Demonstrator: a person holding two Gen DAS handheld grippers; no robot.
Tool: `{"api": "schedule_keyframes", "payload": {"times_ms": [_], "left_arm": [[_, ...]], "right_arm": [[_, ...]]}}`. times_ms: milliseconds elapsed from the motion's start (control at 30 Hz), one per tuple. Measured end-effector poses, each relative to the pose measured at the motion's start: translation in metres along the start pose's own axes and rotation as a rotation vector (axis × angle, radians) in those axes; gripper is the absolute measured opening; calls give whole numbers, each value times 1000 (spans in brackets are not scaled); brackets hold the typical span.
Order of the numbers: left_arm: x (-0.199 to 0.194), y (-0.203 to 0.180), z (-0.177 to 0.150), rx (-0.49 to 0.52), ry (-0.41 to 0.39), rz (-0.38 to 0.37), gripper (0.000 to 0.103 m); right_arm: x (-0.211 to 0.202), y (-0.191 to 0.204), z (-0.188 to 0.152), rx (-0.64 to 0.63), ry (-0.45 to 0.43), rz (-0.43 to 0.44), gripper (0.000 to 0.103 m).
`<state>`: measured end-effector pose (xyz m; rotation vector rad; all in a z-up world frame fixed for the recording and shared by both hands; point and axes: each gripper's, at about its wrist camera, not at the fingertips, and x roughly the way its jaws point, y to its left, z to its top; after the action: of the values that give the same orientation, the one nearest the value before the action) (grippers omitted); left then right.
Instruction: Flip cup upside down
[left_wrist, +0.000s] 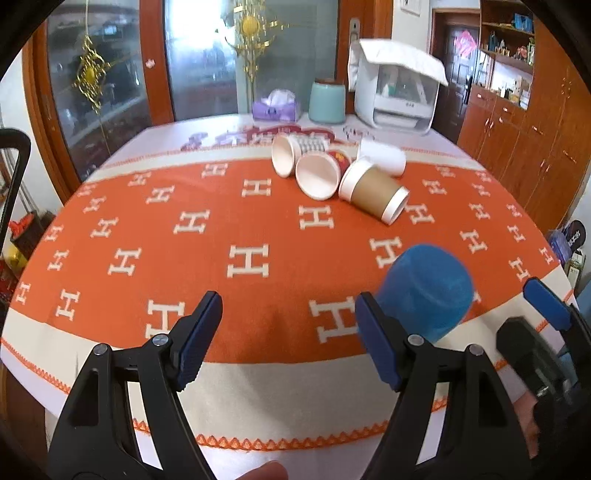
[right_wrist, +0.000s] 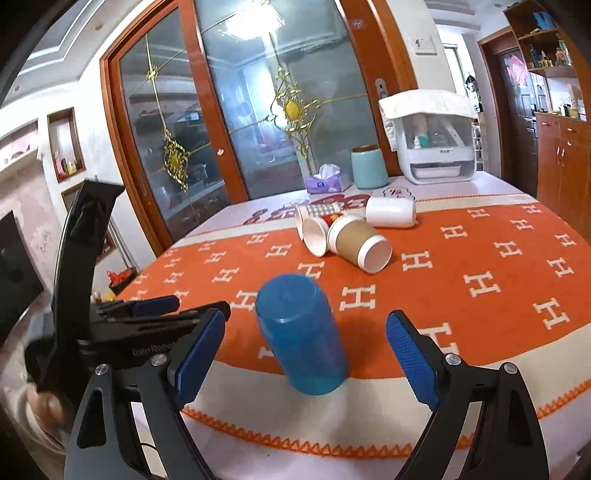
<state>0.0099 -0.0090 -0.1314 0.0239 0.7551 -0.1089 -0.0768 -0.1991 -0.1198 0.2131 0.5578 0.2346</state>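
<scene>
A blue translucent plastic cup (right_wrist: 301, 334) stands upside down near the front edge of the orange cloth, its closed base up. It sits between my right gripper's (right_wrist: 306, 347) open fingers, touching neither pad. In the left wrist view the cup (left_wrist: 428, 290) is just right of my left gripper (left_wrist: 290, 339), which is open and empty. The right gripper's fingertip (left_wrist: 546, 304) shows beyond the cup.
Several paper cups lie on their sides mid-table: a brown-sleeved one (right_wrist: 360, 242), a white one (right_wrist: 391, 211) and others (right_wrist: 314, 230). At the far edge stand a purple tissue box (right_wrist: 327, 181), a teal canister (right_wrist: 369, 166) and a white appliance (right_wrist: 436, 144). The table's front edge (right_wrist: 332, 439) is close.
</scene>
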Motion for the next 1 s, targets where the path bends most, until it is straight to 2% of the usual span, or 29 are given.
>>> {"api": "schedule_keyframes", "payload": {"times_ms": [167,367,633,1000], "left_arm": [[-28,-13,9,24,-81,45,80],[-61,-21,26,23,-116,33,80],[-83,-14,40,-31,-122,-5,82],[-89,-6,45,-43,-104,-8,82]], "right_arm": [[-25,2,28,11,-20,-47,90],[-40,6,55,28,-1,-97,93],[-52,23,80,1,7,-132,93],[-56,33,90,9,22,-156,93]]}}
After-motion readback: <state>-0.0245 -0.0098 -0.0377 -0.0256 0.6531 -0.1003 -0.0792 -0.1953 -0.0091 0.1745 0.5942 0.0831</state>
